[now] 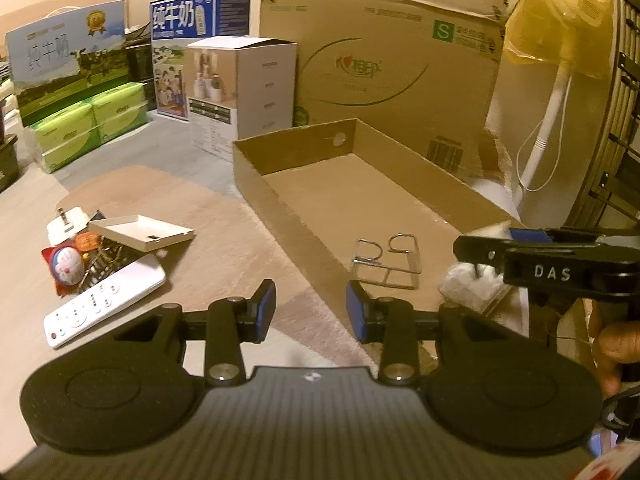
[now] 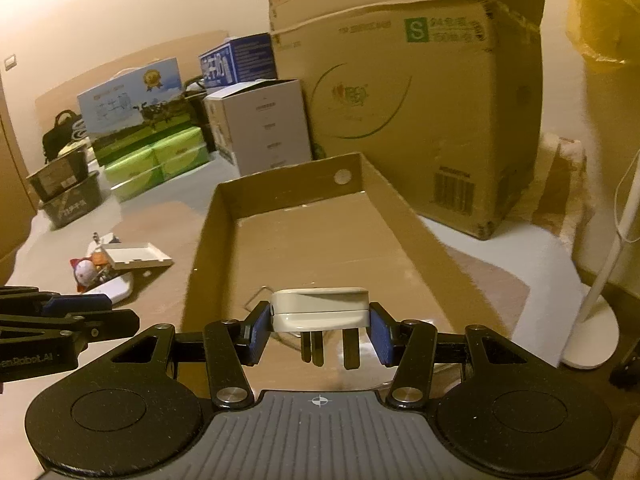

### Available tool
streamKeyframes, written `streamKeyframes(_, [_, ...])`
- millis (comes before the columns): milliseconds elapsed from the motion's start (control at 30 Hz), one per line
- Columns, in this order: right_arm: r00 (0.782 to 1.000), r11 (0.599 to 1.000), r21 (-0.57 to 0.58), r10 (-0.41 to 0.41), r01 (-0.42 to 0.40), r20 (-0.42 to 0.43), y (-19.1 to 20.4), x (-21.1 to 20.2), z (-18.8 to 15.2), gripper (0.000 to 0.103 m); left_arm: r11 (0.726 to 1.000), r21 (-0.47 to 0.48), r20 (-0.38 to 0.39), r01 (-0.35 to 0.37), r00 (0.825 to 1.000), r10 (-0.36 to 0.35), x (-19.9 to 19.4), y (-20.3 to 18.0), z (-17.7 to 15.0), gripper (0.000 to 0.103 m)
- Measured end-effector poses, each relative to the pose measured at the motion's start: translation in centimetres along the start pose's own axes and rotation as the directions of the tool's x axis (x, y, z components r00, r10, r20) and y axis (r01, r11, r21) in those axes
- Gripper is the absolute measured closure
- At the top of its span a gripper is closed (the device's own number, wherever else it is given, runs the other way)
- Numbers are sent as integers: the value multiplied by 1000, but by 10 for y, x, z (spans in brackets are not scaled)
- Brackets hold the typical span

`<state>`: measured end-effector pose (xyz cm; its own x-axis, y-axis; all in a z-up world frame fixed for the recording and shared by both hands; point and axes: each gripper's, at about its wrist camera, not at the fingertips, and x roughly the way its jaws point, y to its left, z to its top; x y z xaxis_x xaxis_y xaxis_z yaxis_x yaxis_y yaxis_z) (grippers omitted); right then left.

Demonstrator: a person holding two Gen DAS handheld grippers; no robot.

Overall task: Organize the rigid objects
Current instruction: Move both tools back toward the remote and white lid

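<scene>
Right hand-held gripper [image 2: 320, 332]: clenched on a white plug adapter [image 2: 320, 312], prongs hanging down, poised over the shallow cardboard tray [image 2: 208, 240], likely for dropping in.
Left hand-held gripper [image 1: 311, 306]: released, empty.
Tray contents: wire rack [image 1: 386, 262].
Unsorted: white remote [image 1: 104, 304] on the tabletop [image 1: 224, 248].

Warm, dim yellowish indoor light tints both views. Fisheye bending curves the edges and darkens the corners. Soft blur throughout; box print is barely legible. Light perhaps comes from the upper right, where glare washes out.
</scene>
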<state>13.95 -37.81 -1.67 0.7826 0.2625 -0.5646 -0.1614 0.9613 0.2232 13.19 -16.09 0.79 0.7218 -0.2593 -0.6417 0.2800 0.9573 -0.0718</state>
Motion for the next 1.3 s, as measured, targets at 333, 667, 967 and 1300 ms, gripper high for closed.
streamKeyframes(333, [999, 1000, 15, -22, 22, 36, 4, -13, 2, 37, 999, -36, 3, -38, 999, 38, -16, 17, -11, 57])
streamKeyframes(667, [999, 1000, -15, 5, -4, 31, 33, -31, -7, 37, 991, -86, 15, -104, 994, 105, -49, 48, -28, 55])
streamKeyframes(967, [997, 995, -74, 75, -73, 29, 79, -33, -7, 36, 973, -149, 25, -177, 983, 183, -81, 90, -42, 52])
streamKeyframes(1300, [992, 983, -134, 129, -126, 11, 119, -28, -9, 36, 966, -154, 17, -206, 977, 211, -100, 122, -54, 49])
